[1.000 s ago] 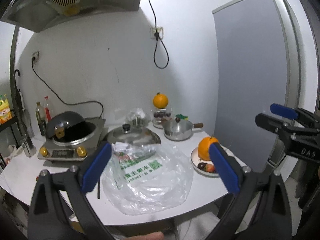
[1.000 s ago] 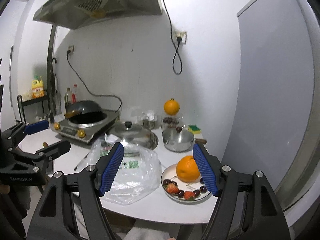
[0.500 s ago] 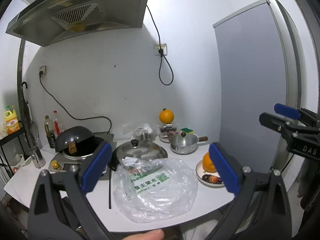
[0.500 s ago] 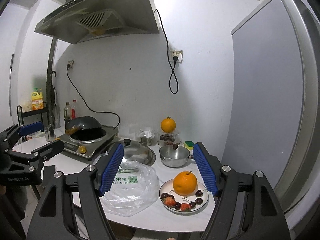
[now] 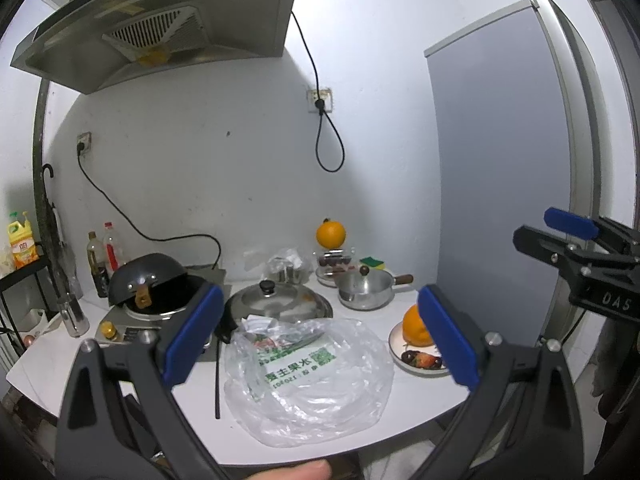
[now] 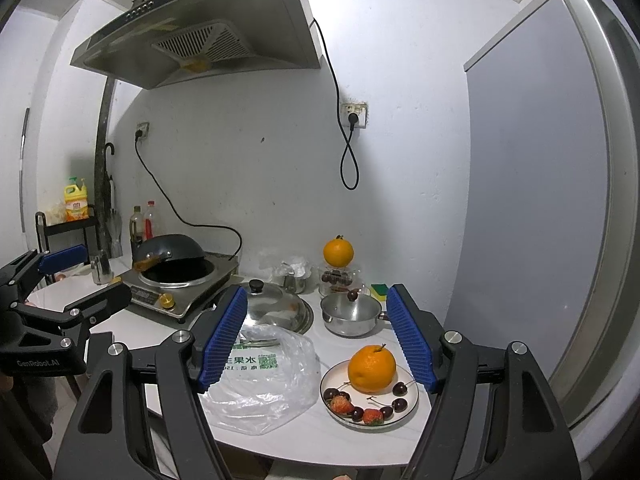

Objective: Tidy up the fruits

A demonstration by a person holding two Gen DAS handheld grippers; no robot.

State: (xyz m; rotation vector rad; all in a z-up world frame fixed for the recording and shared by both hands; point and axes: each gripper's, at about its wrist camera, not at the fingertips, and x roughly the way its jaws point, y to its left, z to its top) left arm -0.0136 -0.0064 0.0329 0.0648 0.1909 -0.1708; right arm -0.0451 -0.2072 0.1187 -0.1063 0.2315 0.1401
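A white plate [image 6: 413,400] near the counter's front right corner holds a large orange [image 6: 371,367], dark cherries [image 6: 330,393] and strawberries [image 6: 341,404]. In the left wrist view the same orange [image 5: 415,325] shows behind the right finger. A second orange [image 6: 338,252] [image 5: 330,233] sits on a glass jar at the back wall. A clear plastic bag [image 5: 308,372] [image 6: 264,376] with green print lies flat mid-counter. My left gripper [image 5: 319,291] and right gripper [image 6: 317,292] both hover in front of the counter, open, with nothing between the blue pads.
A small steel pot [image 6: 352,314], a glass pan lid [image 6: 276,308] and an induction cooker with a tilted black wok [image 6: 176,268] line the back. A grey fridge [image 6: 540,200] stands at the right and a range hood [image 6: 200,40] hangs above. Bottles [image 5: 102,256] stand far left.
Both grippers have risen and pulled back from the counter, so it sits lower and farther in both views, and have held still since half a second ago. The jaws stay equally wide.
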